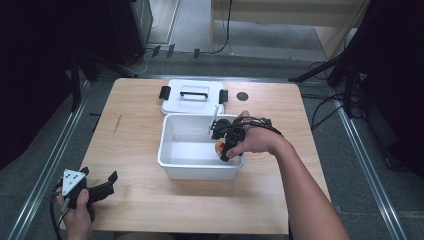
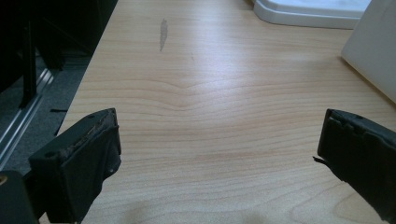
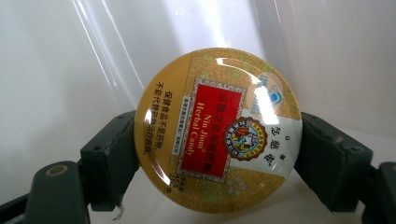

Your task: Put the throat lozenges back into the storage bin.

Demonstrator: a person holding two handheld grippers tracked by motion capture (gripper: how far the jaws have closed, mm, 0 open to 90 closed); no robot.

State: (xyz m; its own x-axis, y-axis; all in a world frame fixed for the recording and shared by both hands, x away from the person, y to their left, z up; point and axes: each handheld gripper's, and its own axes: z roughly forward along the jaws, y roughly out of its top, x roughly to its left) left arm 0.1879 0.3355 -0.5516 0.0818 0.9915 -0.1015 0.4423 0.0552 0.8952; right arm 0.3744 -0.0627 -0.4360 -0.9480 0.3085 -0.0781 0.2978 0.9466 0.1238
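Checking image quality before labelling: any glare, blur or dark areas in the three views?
Right gripper view: white glare streaks on the glossy candy tin between the jaws and on the bin wall behind; the label stays legible. Left gripper view: table evenly lit, near jaws slightly soft. High view: tabletop bright, surrounding floor and corners very dark, overall soft.

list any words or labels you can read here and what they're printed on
"Nin Jiom" and "Herbal Candy": on the red panel of the round yellow tin held in the right tongs inside the white bin.
Chinese characters on the red panel, the tin's left edge and its white patch: there, but I cannot read them reliably.
Small "45g"-like mark near the bottom: too blurred to be sure.
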